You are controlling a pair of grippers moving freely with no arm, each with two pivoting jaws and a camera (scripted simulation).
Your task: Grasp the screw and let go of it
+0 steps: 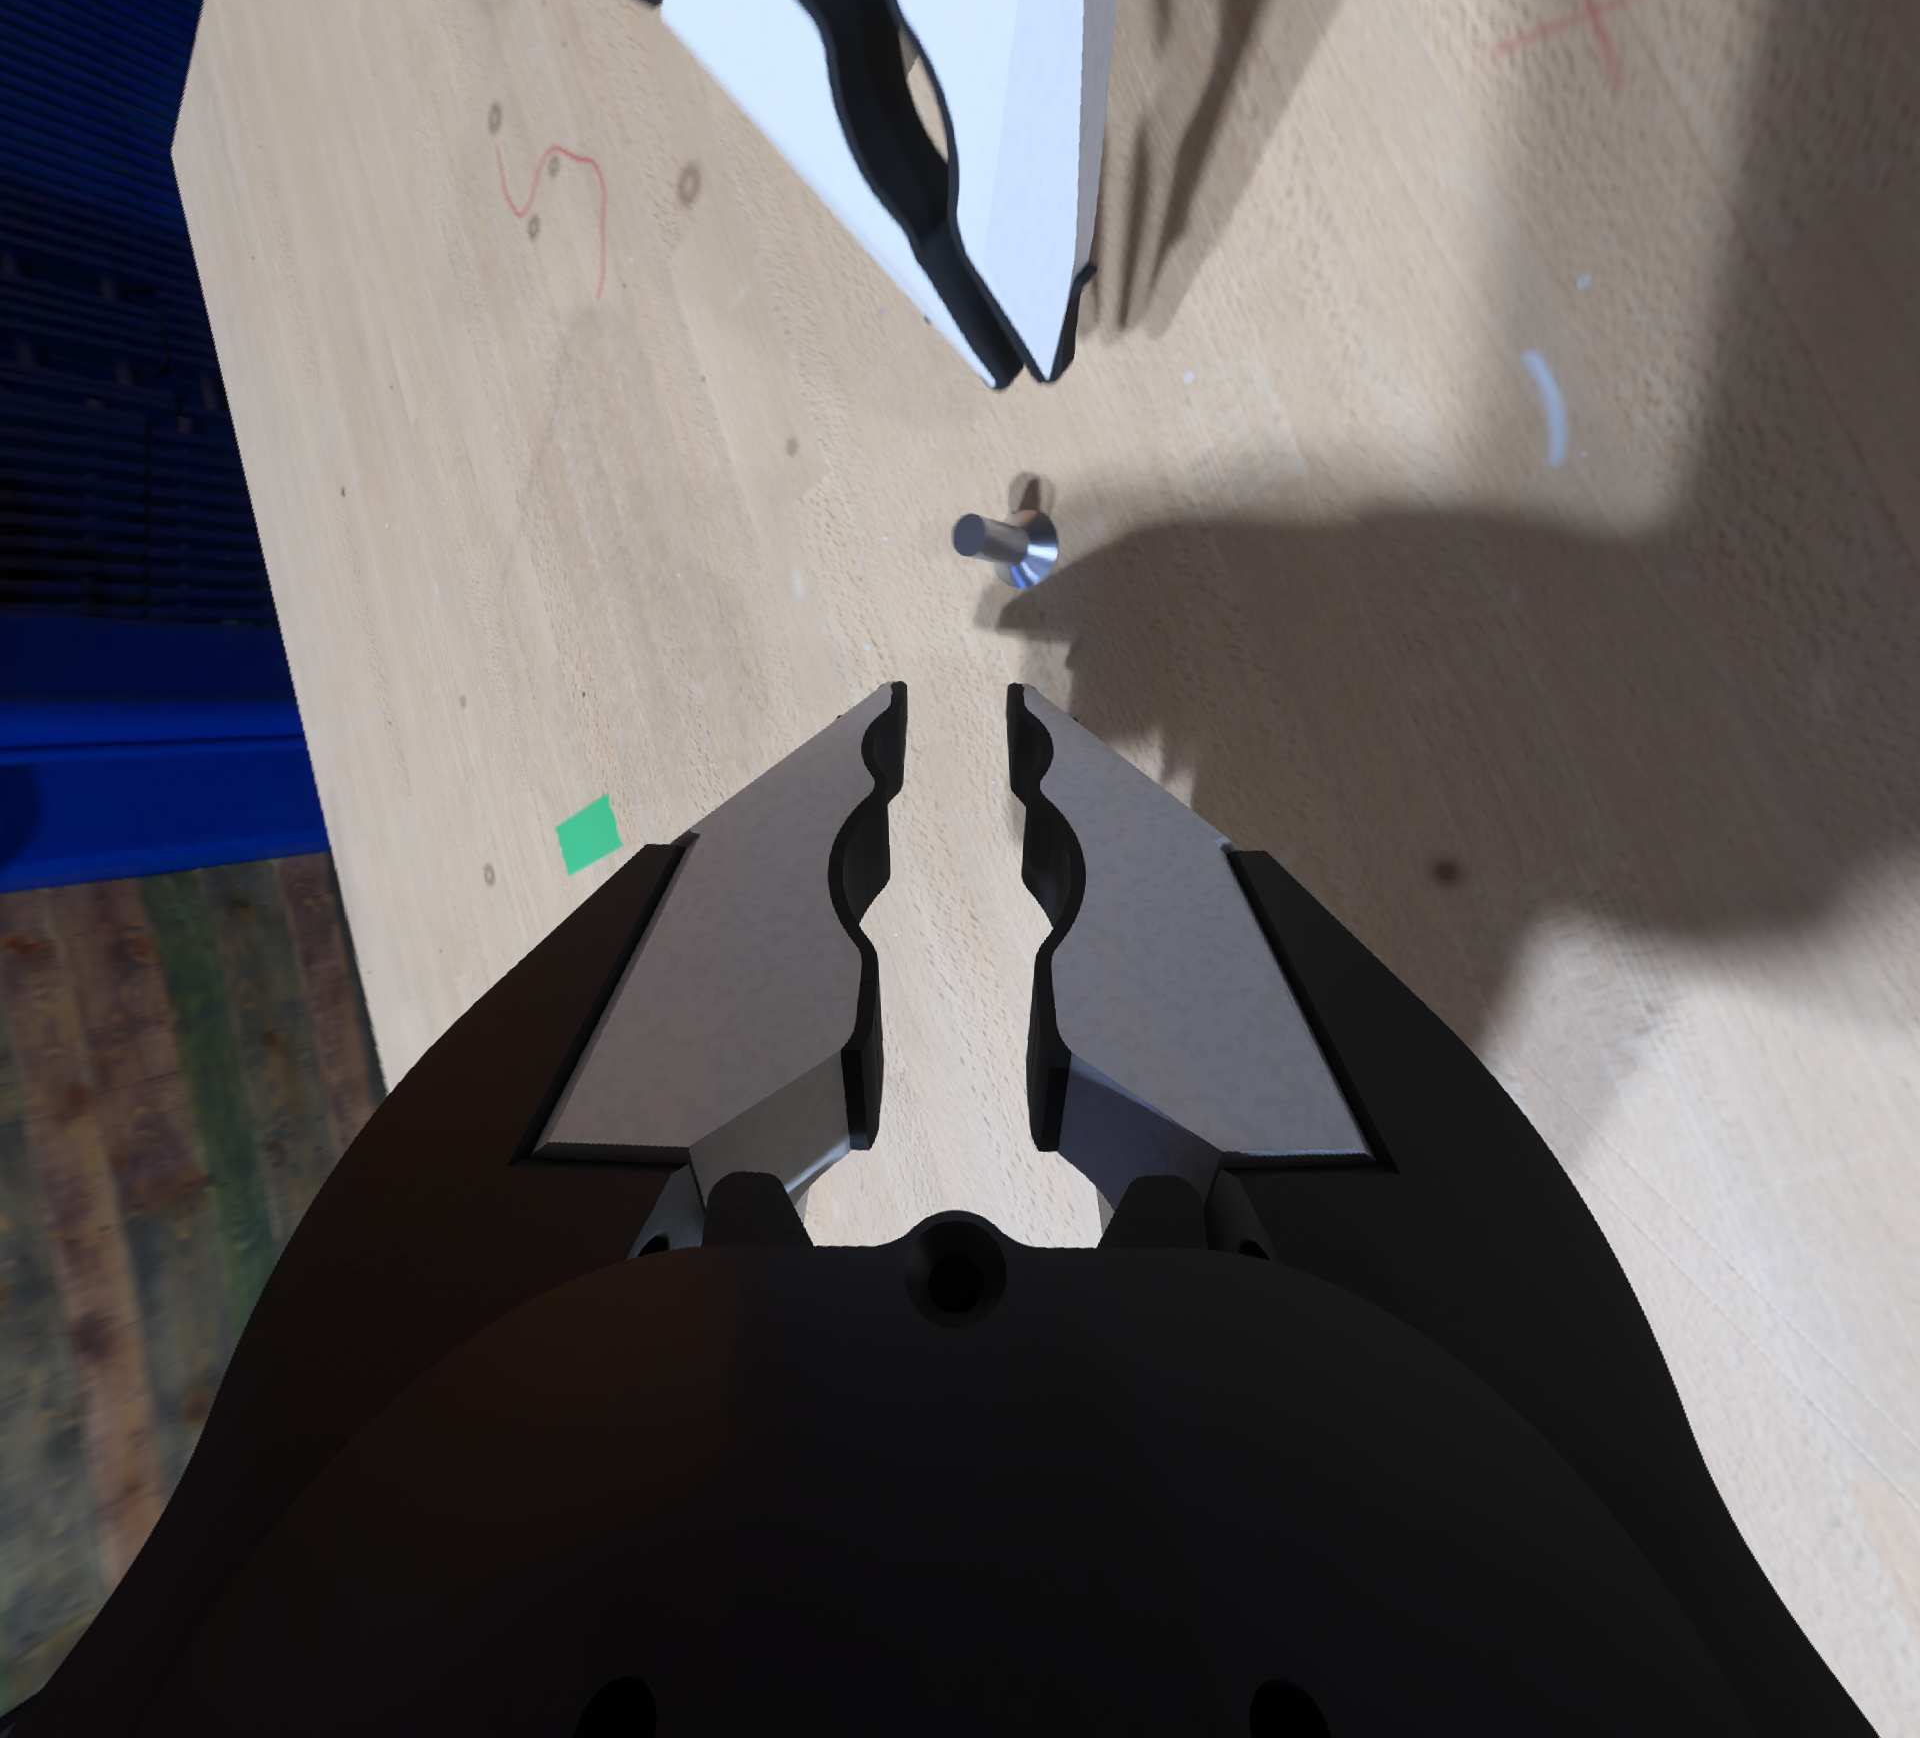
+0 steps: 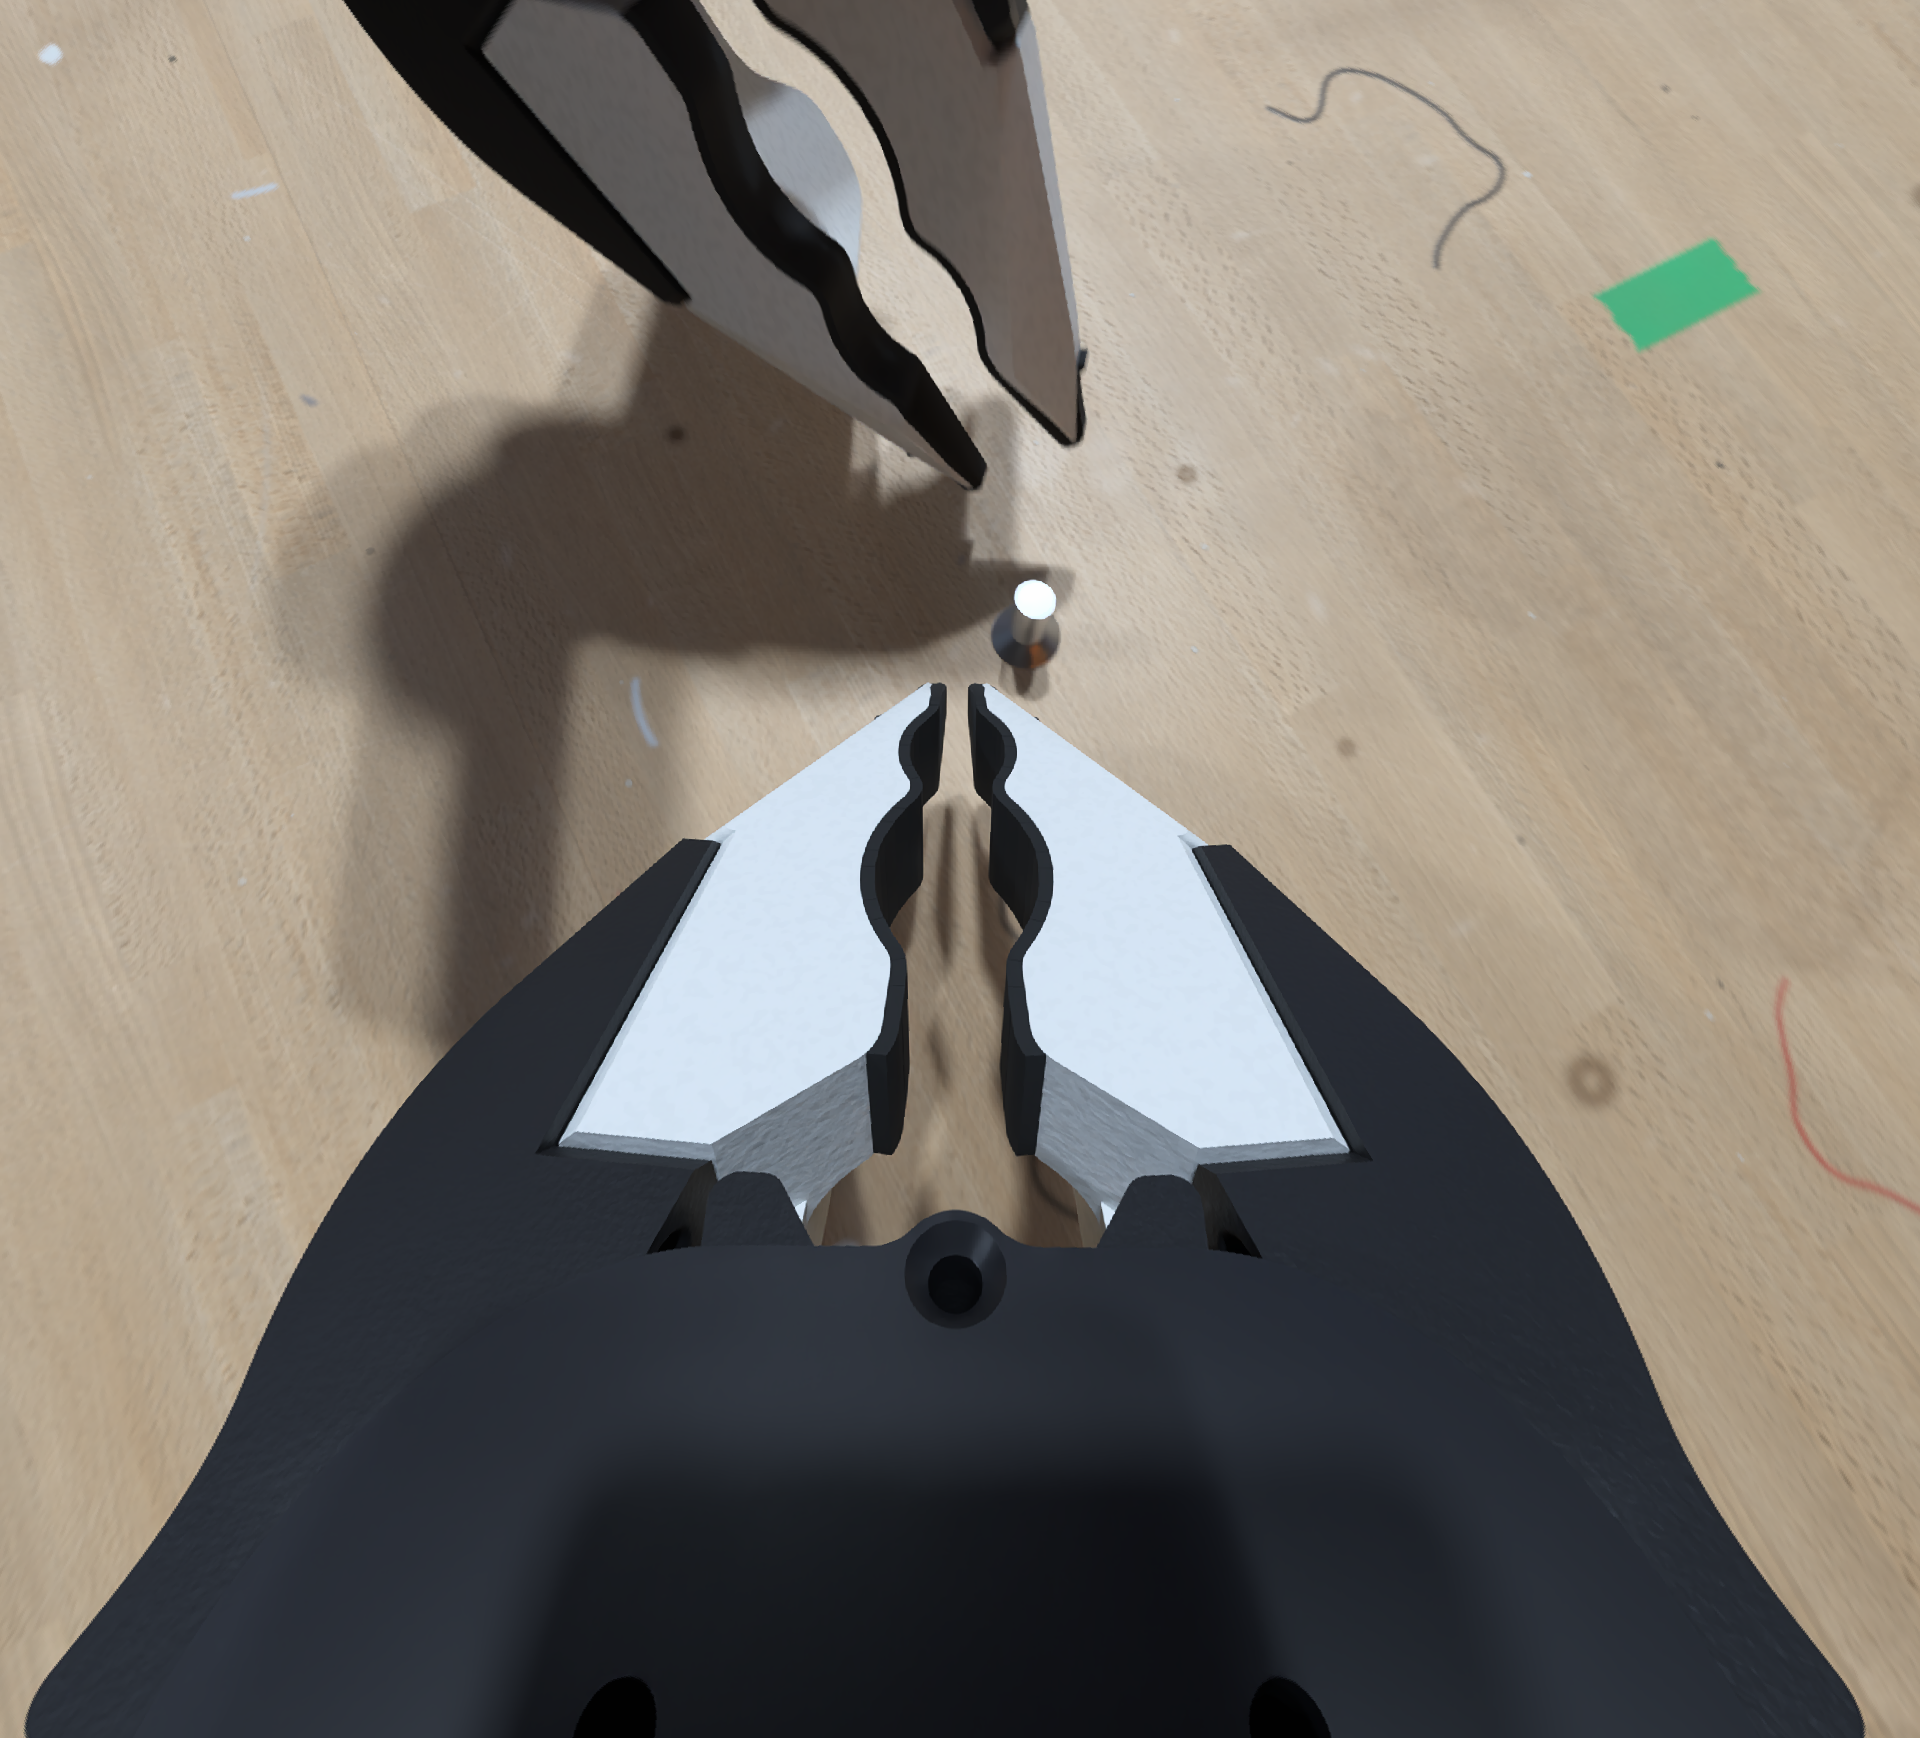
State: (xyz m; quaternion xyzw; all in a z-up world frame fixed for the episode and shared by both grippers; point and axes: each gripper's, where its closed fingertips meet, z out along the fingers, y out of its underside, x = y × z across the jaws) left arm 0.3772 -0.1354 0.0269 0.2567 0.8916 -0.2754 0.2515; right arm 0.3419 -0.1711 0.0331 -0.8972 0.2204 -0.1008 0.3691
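A small metal screw (image 1: 1006, 545) with a short shank and a wider head rests on the wooden table (image 1: 520, 493), held by neither gripper. My left gripper (image 1: 956, 696) is open and empty, with its tips just short of the screw. My right gripper (image 1: 1023, 369) comes in from the far side with its tips together. In the right wrist view the screw (image 2: 1029, 623) lies just beyond my right gripper (image 2: 957, 693), slightly to the right of its tips. The jaws there are almost touching and hold nothing. The left gripper (image 2: 1023, 452) hangs open over the far side of the screw.
A green tape patch (image 1: 588, 836) (image 2: 1675, 294) lies on the table. Red pen marks (image 1: 1600, 15) and a dark squiggle (image 2: 1455, 150) are drawn on the wood. The table's left edge (image 1: 260, 545) borders blue bins (image 1: 104, 441). Gripper shadows fall around the screw.
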